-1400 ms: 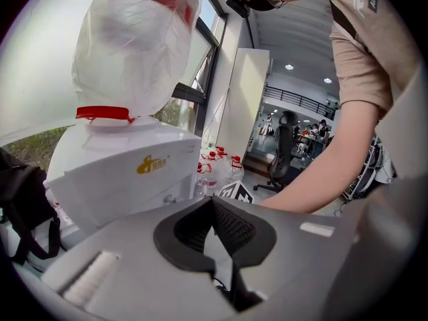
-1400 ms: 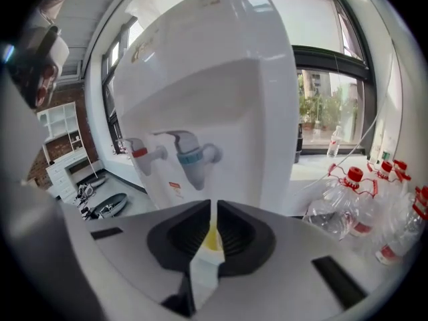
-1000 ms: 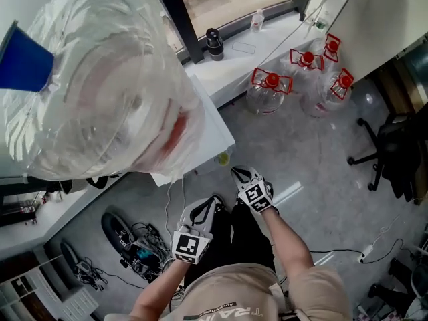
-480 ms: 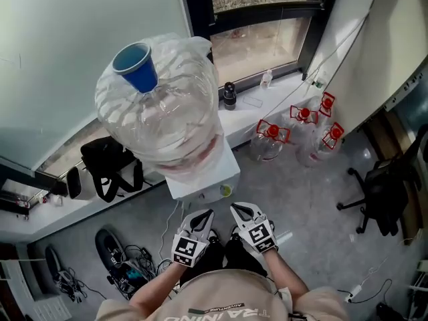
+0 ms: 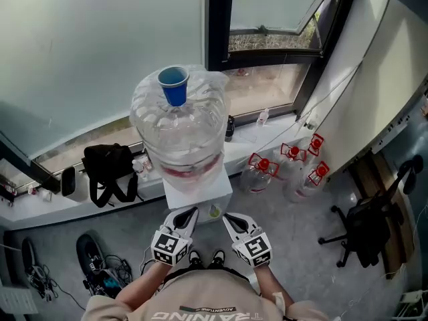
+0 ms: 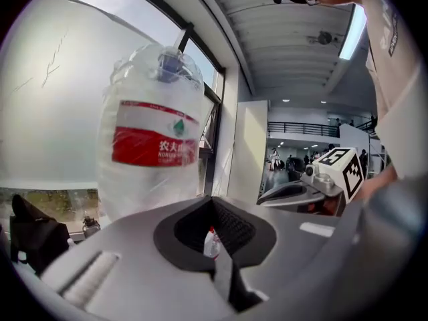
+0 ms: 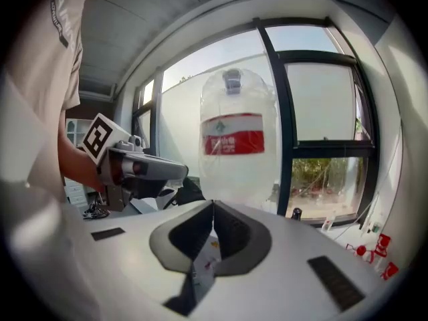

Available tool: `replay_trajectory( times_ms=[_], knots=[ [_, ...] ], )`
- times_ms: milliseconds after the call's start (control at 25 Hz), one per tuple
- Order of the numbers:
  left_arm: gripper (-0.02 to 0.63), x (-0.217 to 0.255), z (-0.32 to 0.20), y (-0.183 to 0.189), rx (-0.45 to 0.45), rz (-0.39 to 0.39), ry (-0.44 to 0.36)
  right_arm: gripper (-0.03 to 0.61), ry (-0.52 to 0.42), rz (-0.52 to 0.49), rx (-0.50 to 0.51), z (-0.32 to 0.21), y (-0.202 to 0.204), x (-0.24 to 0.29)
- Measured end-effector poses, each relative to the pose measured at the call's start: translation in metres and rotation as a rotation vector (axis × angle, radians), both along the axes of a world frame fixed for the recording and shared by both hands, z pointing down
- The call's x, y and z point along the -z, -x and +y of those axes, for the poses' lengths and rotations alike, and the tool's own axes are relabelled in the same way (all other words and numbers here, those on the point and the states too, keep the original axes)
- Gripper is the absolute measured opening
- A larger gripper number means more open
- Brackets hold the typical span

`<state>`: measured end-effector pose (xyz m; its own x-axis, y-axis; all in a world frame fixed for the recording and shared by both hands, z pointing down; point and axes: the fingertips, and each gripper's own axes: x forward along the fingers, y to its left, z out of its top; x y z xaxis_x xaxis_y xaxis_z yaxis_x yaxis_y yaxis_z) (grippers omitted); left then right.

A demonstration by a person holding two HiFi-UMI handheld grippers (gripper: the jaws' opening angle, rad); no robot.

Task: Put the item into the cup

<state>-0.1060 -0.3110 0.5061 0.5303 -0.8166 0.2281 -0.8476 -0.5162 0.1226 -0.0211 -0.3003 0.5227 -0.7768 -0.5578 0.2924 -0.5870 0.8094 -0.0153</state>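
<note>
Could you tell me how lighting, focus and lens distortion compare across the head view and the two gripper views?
Head view: even daylight, sharp; the water bottle and blue cup loom large. Left gripper view: heavy fisheye, dark corners; the left hand-held gripper is soft, close to the lens. Right gripper view: same fisheye bows the window frame; the right hand-held gripper slightly blurred.

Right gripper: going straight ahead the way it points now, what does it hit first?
Probably the large water bottle standing on the white dispenser, which lies dead ahead; depth is hard to judge.
</note>
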Motion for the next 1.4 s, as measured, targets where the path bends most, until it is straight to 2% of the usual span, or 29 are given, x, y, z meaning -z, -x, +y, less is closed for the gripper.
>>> replay_trajectory(
  times_ms=[120,240,720,960,1400],
  knots=[
    [0.008,0.025,-0.005,0.006,0.032,0.052,-0.041,0.012,-0.053,-0.036,0.018,-0.003,0.003,0.030],
    [0.008,0.043,-0.011,0.011,0.050,0.066,-0.072,0.012,-0.080,-0.079,0.018,-0.008,0.005,0.054],
    [0.008,0.101,-0.029,0.042,0.071,0.006,-0.228,0.012,-0.215,-0.204,-0.006,-0.033,0.015,0.140],
    [0.008,0.105,-0.029,0.051,0.081,0.036,-0.209,0.012,-0.207,-0.207,-0.013,-0.035,0.021,0.144],
    [0.008,0.095,-0.015,0.057,0.073,0.015,-0.181,0.012,-0.182,-0.174,-0.013,-0.023,0.032,0.131]
  ],
)
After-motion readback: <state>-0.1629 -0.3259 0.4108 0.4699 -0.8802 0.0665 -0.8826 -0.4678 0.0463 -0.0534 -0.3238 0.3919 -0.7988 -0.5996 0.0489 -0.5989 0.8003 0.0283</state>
